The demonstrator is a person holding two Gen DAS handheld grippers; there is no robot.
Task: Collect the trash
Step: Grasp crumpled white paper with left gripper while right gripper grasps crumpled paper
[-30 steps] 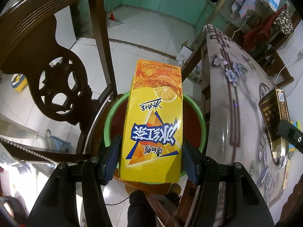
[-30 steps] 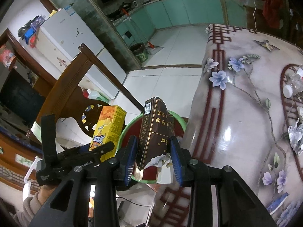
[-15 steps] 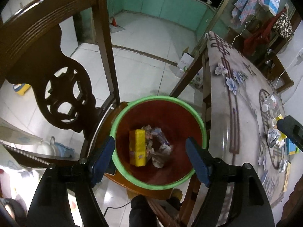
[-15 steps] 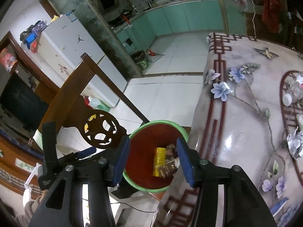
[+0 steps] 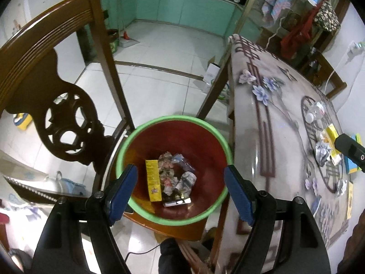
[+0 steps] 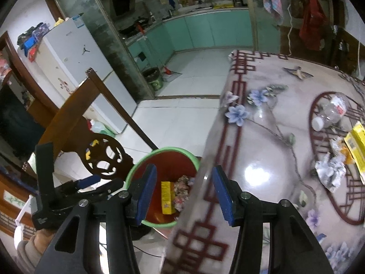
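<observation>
A red bin with a green rim (image 5: 205, 127) stands on a wooden chair seat beside the table; it also shows in the right wrist view (image 6: 187, 151). Inside lie a yellow drink carton (image 5: 153, 180), crumpled wrappers (image 5: 167, 171) and a dark box (image 5: 176, 202). My left gripper (image 5: 181, 193) is open and empty above the bin. My right gripper (image 6: 186, 194) is open and empty over the table's edge. On the table lie a clear plastic bottle (image 6: 332, 110), crumpled paper (image 6: 329, 171) and a yellow carton (image 6: 355, 146).
The floral table (image 5: 273, 141) fills the right side. A carved wooden chair back (image 5: 52, 96) stands left of the bin. White tiled floor (image 5: 164, 68) lies beyond. The left gripper's body (image 6: 68, 191) shows at left in the right wrist view.
Both grippers opened: the yellow carton and the dark box dropped into the bin. Both grippers have since lifted and the right one has swung toward the table.
</observation>
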